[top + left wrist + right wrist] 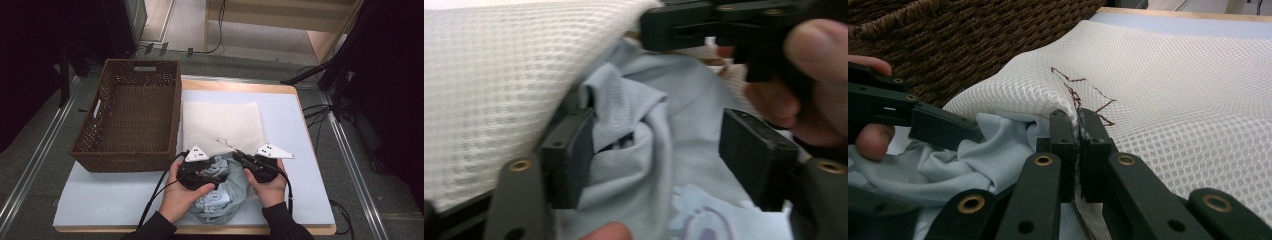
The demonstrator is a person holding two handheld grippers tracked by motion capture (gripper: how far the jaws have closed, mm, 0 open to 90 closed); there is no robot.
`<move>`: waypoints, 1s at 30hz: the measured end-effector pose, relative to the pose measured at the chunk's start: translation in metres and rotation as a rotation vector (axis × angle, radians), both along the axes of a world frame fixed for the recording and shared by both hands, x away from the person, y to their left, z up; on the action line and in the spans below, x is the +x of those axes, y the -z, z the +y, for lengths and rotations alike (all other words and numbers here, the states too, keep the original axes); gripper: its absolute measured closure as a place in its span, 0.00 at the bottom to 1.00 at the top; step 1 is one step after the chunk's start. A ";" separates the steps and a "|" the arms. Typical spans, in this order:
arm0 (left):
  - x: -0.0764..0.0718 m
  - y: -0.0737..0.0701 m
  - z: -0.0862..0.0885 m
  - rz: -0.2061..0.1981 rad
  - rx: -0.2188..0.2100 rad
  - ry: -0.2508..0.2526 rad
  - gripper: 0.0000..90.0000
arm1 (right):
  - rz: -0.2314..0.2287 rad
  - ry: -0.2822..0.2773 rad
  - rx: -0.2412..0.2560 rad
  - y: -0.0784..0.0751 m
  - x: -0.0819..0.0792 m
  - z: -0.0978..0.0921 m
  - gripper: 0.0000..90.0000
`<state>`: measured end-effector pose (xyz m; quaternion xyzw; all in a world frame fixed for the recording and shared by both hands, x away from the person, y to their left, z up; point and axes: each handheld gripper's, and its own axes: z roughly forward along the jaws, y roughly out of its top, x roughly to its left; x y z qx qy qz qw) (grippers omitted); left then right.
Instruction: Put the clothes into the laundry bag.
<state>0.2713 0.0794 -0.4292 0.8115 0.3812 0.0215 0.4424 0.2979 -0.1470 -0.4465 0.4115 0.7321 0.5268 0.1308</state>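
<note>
Two grippers sit close together at the near edge of the table, one in each of your hands, both working at the mouth of a white mesh bag.

Your right gripper has its jaws pressed together on the bag's edge, with the mesh pinched between them. A dark red thread zigzags across the mesh just beyond the jaw tips. In the high view this right gripper reaches toward the bag's near left corner, your right hand wrapped around its body.

Your left gripper stands with its jaws apart. A bunched fold of light blue shirt lies between them and touches the left jaw; the right jaw stands clear of the cloth. The white bag lies on the left side of that view, its edge resting over the shirt. In the high view your left hand holds this gripper just beside the right one.

The light blue shirt lies crumpled on the white mat between your hands, at the bag's near edge, with a pale printed design showing. Its upper part tucks under the lifted mesh edge.

A brown wicker basket stands to the left of the bag, touching its side.
</note>
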 end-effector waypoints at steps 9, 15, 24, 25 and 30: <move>-0.004 0.019 -0.028 -0.028 0.274 0.029 0.50 | 0.003 -0.010 -0.004 0.001 -0.001 0.002 0.97; -0.001 0.011 -0.019 0.004 0.159 -0.009 0.88 | 0.004 -0.016 0.008 -0.001 -0.002 0.004 0.97; 0.012 0.015 -0.015 -0.051 0.100 -0.221 0.89 | 0.005 -0.020 0.026 -0.003 -0.003 0.001 0.97; 0.013 0.020 -0.017 -0.041 0.115 -0.207 0.87 | 0.005 -0.020 0.026 -0.002 -0.003 0.001 0.97; 0.009 0.015 -0.015 -0.044 0.050 -0.136 0.52 | 0.007 -0.017 0.022 -0.002 -0.002 0.000 0.97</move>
